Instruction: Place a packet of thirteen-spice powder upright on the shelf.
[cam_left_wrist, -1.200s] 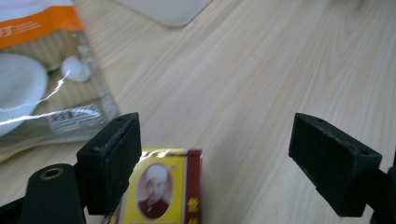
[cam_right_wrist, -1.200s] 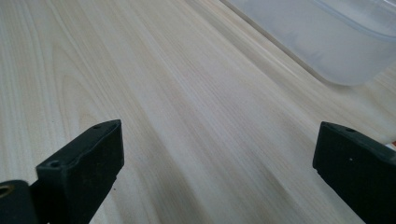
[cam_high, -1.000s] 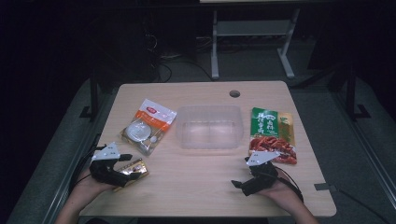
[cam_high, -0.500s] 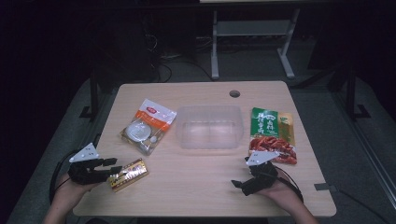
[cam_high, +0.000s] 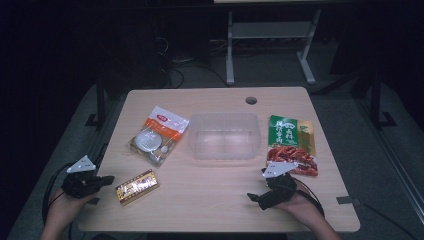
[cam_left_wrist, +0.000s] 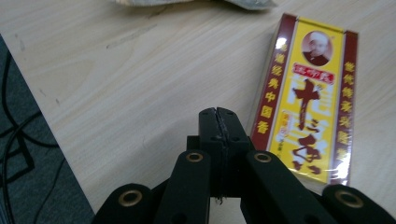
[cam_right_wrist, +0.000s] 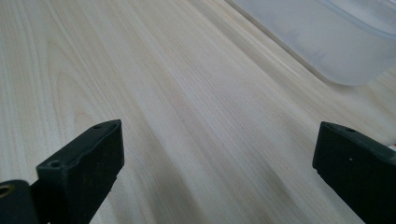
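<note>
**Left gripper lets go of the yellow packet and pulls back**

The yellow and maroon packet (cam_high: 137, 186) lies flat on the wooden table (cam_high: 210, 200), just ahead of the left gripper (cam_high: 106, 179) and slightly to its right, not touching it. In the left gripper view the packet (cam_left_wrist: 308, 98) sits beside the closed jaw tips, label up.

A second ago this gripper was over the packet. Since then the hand has drawn back toward the table's left edge, and its jaws have just been closing; they now meet with nothing between them. My reading is that the packet has been set down or released, so it is not yet in the clear plastic tub (cam_high: 224, 136), which stands farther ahead and to the right, near the table's middle.

The left hand rests low at the table's near corner, gripper pointing level toward the packet. The right gripper (cam_high: 255, 197) lies on the table near the front edge, unmoved, its jaws spread wide over bare wood, with the tub (cam_right_wrist: 327, 42) ahead of it.

Beyond the left gripper lies an orange and white pouch (cam_high: 159, 140). Past the right gripper lie a green packet (cam_high: 282, 131) and a red snack bag (cam_high: 292, 159).
</note>
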